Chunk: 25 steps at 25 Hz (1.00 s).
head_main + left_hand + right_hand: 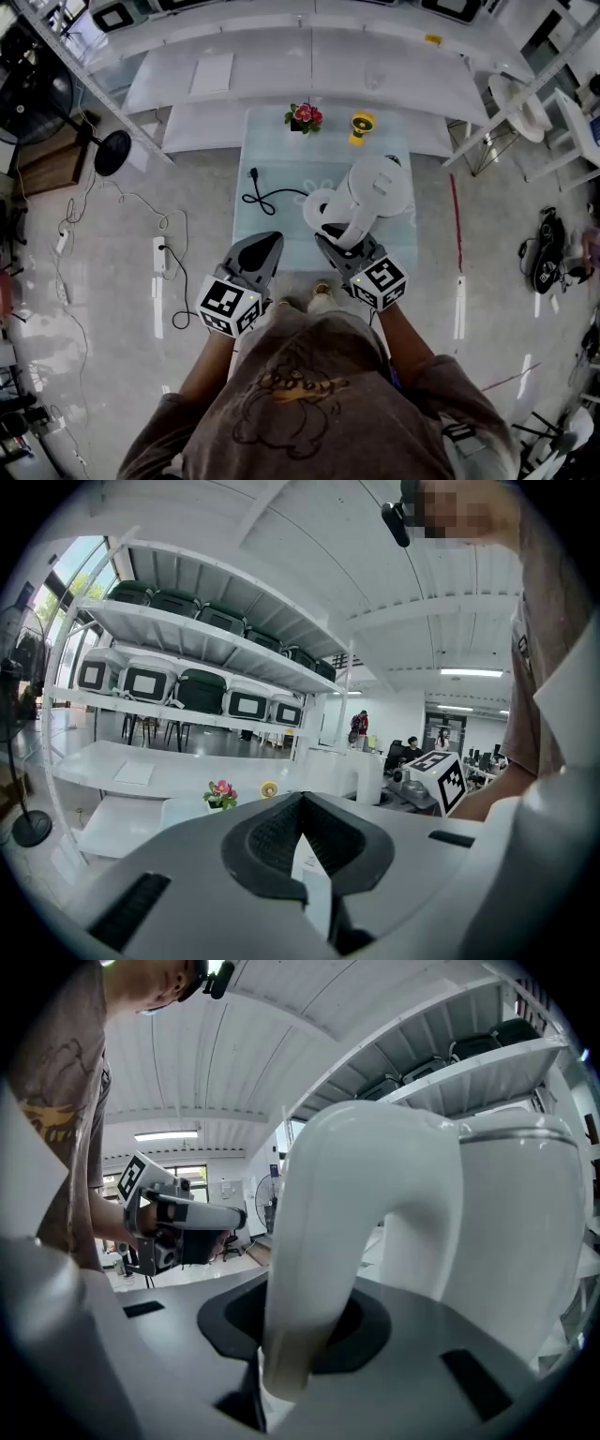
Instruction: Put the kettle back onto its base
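Potted flowers (303, 117) stand near a small yellow object (361, 126).

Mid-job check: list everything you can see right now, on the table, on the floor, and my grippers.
kettle: one, white, over the table, right of the base
base: one, white, on the table, partly covered by the kettle
cord: one, black, on the table left of the base
flower pot: one, pink blooms, table's far edge
small object: one, yellow, beside the flower pot; kind unclear
table: one, pale
power strip: one, white, floor, left
standing fan: one, black, floor, far left
bag: one, black, floor, right
left gripper: jaws together, empty
right gripper: closed on the kettle's handle
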Each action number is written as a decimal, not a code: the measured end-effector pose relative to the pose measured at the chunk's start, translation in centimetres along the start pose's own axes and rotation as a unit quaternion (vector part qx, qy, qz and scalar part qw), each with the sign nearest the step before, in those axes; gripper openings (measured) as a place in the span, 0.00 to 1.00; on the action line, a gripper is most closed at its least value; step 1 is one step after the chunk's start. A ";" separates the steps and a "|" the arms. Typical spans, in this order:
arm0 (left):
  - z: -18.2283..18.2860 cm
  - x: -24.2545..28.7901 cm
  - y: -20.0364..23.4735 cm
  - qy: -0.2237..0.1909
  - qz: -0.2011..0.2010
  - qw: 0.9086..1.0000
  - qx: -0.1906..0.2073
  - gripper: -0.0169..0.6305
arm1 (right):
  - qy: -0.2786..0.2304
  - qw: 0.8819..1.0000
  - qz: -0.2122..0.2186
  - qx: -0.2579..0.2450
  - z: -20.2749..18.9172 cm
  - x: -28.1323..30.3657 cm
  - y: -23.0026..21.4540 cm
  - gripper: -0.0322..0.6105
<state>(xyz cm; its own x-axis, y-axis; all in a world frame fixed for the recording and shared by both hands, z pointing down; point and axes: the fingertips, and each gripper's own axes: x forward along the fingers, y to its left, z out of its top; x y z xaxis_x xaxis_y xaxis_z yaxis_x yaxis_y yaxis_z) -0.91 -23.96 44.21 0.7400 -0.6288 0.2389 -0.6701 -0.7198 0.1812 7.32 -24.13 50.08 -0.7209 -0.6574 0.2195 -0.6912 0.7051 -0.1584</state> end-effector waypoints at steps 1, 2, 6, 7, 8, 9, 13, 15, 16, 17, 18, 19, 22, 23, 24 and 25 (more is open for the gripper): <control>0.0 0.3 0.1 0.002 0.002 1.000 0.001 0.06 | 0.001 1.000 0.004 0.000 -0.3 0.5 -0.4 0.19; 0.0 0.5 0.1 0.003 0.005 1.000 0.001 0.06 | 0.003 1.000 0.008 0.000 -0.7 0.9 -0.7 0.19; -0.5 1.1 0.7 0.008 0.021 1.000 -0.006 0.06 | 0.013 1.000 0.028 -0.005 -2.5 2.7 -1.8 0.19; -0.7 1.1 0.9 0.011 0.026 1.000 -0.005 0.06 | 0.015 0.999 0.033 -0.007 -3.0 3.2 -1.9 0.19; -0.9 1.2 1.1 0.014 0.030 0.999 -0.004 0.06 | 0.017 0.999 0.037 -0.009 -3.5 3.7 -2.1 0.19; -1.1 1.2 1.3 0.017 0.035 0.999 -0.003 0.06 | 0.019 0.999 0.042 -0.011 -3.9 4.1 -2.3 0.19; -1.6 1.2 2.1 0.025 0.055 0.998 -0.007 0.06 | 0.029 0.997 0.066 -0.021 -5.5 5.7 -2.6 0.19; -1.9 1.2 2.5 0.029 0.064 0.997 -0.011 0.06 | 0.033 0.996 0.077 -0.022 -6.3 6.3 -2.7 0.19; -2.1 1.2 2.7 0.031 0.068 0.997 -0.013 0.06 | 0.035 0.996 0.081 -0.023 -6.8 6.5 -2.8 0.19; -2.2 1.2 2.9 0.032 0.072 0.997 -0.016 0.06 | 0.038 0.995 0.084 -0.024 -7.1 6.7 -3.0 0.19; -2.4 1.2 3.0 0.032 0.076 0.996 -0.019 0.06 | 0.040 0.995 0.087 -0.026 -7.5 6.9 -3.0 0.19; -2.5 1.2 3.2 0.034 0.080 0.996 -0.021 0.06 | 0.043 0.995 0.090 -0.028 -7.8 7.1 -3.1 0.19; -2.8 1.1 3.9 0.036 0.095 0.995 -0.024 0.06 | 0.047 0.993 0.099 -0.031 -8.5 7.6 -3.1 0.19; -2.8 1.0 4.2 0.036 0.100 0.994 -0.025 0.06 | 0.048 0.993 0.102 -0.033 -8.8 7.7 -3.1 0.19; -2.8 1.0 4.4 0.036 0.104 0.994 -0.027 0.06 | 0.050 0.993 0.103 -0.035 -9.1 7.8 -3.1 0.19; -2.8 0.9 4.6 0.036 0.107 0.993 -0.028 0.06 | 0.052 0.993 0.103 -0.039 -9.3 8.0 -3.2 0.19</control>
<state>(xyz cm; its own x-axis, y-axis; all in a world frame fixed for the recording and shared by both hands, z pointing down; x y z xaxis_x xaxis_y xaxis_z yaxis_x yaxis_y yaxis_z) -3.51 -27.05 47.91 0.5756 -0.7415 0.3449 -0.8152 -0.5533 0.1709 4.19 -29.13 61.33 -0.8351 -0.4684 0.2884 -0.5201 0.8431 -0.1367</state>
